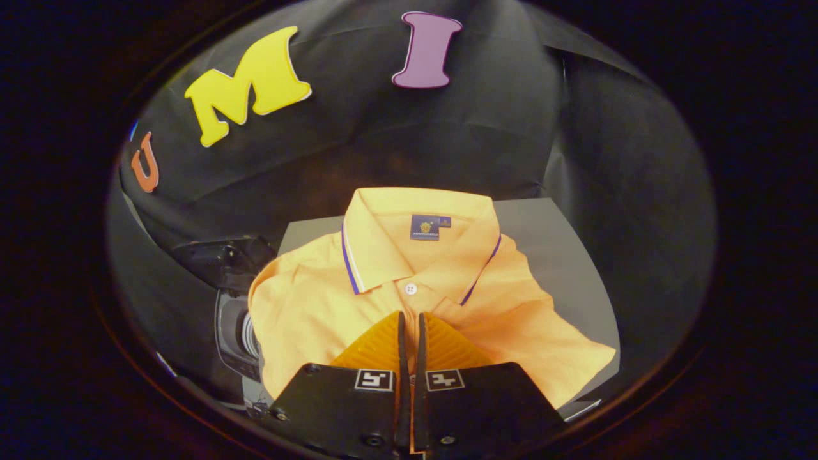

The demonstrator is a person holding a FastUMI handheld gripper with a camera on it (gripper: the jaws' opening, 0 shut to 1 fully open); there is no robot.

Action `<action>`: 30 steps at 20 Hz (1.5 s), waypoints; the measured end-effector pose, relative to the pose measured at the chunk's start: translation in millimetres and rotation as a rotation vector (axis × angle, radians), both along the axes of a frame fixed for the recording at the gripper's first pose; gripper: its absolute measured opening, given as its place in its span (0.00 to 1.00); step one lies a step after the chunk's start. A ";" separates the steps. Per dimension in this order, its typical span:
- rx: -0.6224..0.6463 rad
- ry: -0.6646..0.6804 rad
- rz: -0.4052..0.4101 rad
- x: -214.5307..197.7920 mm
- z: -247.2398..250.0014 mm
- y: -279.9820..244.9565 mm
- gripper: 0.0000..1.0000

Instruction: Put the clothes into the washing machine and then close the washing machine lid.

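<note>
Gripper view: tool [409, 322] pinches shirt [307, 313] placket.

The folded orange shirt [358, 306] covers most of the grey table [562, 255] beneath it and part of the washing machine [233, 319] to its left. The gripper [410, 319] hides the shirt's near hem; whether its nearly closed jaws pinch fabric is unclear.

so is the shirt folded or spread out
Folded. The orange shirt lies as a neat packet on the grey surface, collar up and buttoned. The gripper fingers are nearly closed over its front.
</note>
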State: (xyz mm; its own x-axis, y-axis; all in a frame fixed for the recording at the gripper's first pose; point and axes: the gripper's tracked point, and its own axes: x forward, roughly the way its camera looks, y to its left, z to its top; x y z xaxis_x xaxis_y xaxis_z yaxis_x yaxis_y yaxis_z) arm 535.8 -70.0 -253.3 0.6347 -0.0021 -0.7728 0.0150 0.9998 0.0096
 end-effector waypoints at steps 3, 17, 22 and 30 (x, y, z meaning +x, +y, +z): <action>0.003 -0.029 0.025 -0.4 17.0 8.4 0.05; 0.124 -0.137 0.188 -33.0 115.1 146.6 0.05; 0.163 -0.149 0.244 -43.9 123.5 218.4 0.05; 0.204 -0.112 0.302 -50.5 96.6 322.1 0.05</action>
